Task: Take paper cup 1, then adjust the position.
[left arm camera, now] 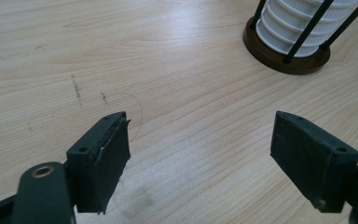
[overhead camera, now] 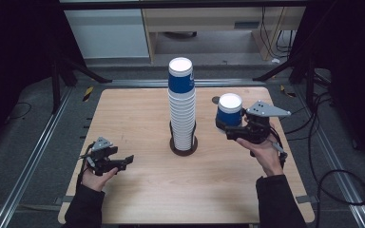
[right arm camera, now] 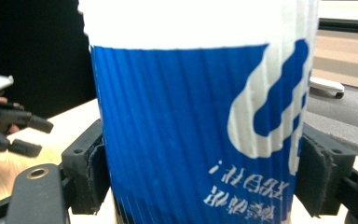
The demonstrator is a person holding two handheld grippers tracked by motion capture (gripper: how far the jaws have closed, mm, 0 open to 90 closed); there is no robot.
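The black foam pads (right arm camera: 91, 170) of the right gripper (overhead camera: 235, 127) pinched a blue and white ribbed paper cup (right arm camera: 191, 116) from both sides. The cup was upside down, its white flat base on top, held above the pale wooden table (overhead camera: 138, 118) at about three o'clock from the tall stack of white ribbed cups (overhead camera: 182, 114) in a dark round holder (overhead camera: 184, 146). The cup's white printed characters appeared inverted and I could not read them. The left gripper (overhead camera: 111, 161), at about eight o'clock, had its fingers spread wide with nothing between them.
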